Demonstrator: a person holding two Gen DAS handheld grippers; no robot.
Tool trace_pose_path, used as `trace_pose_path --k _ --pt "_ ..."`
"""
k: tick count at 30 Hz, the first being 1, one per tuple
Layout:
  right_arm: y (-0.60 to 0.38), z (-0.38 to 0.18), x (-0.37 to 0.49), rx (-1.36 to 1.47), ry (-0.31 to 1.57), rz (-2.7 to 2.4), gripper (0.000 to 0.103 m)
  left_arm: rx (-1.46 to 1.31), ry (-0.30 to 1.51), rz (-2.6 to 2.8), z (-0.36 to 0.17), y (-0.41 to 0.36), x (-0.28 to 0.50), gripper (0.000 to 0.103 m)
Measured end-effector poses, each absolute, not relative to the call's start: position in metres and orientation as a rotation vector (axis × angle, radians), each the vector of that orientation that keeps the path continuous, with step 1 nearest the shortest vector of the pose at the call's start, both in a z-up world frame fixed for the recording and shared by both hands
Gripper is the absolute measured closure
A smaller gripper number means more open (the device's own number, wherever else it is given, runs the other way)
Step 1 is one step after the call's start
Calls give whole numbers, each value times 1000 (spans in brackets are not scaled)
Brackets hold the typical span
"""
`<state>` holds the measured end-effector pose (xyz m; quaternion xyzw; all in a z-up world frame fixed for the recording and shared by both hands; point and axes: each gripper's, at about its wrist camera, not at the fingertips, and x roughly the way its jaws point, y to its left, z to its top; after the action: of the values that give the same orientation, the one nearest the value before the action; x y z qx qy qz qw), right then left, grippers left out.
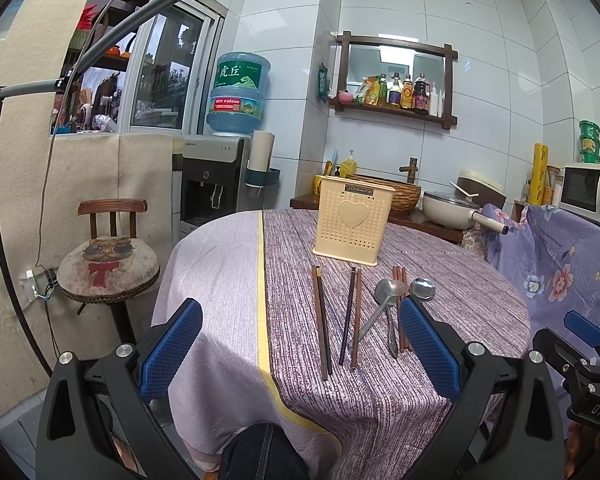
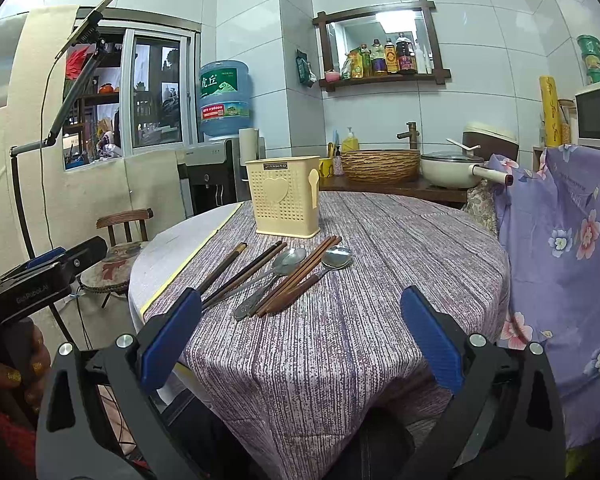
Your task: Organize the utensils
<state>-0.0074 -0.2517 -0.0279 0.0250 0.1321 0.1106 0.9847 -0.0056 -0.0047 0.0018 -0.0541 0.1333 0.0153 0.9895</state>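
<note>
Both grippers, left [image 1: 300,340] and right [image 2: 300,328], hang wide open, holding nothing. Chopsticks [image 1: 324,324] and spoons [image 1: 386,296] lie on the table [image 1: 440,264], the holder [image 1: 352,224] just beyond at 12 o'clock.

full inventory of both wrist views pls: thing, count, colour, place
utensil holder: 1, cream, perforated, upright at the table's far side
chopsticks: 3 pairs, brown to dark, flat in front of the holder
spoons: 2, metal, among the chopsticks
tablecloth: 1, purple striped, over round table
stool: 1, wooden, cat cushion, left of table
water dispenser: 1, blue bottle, back wall
left gripper: open, empty
right gripper: open, empty
</note>
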Motion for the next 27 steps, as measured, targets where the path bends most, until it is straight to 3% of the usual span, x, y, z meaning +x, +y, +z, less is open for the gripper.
trace_pose_path --k 16,27 --pt "-255 -31 1 58 294 220 5 -104 287 29 -15 -5 -2 5" --pt "-278 -45 52 50 453 132 5 -62 435 71 -22 9 35 5"
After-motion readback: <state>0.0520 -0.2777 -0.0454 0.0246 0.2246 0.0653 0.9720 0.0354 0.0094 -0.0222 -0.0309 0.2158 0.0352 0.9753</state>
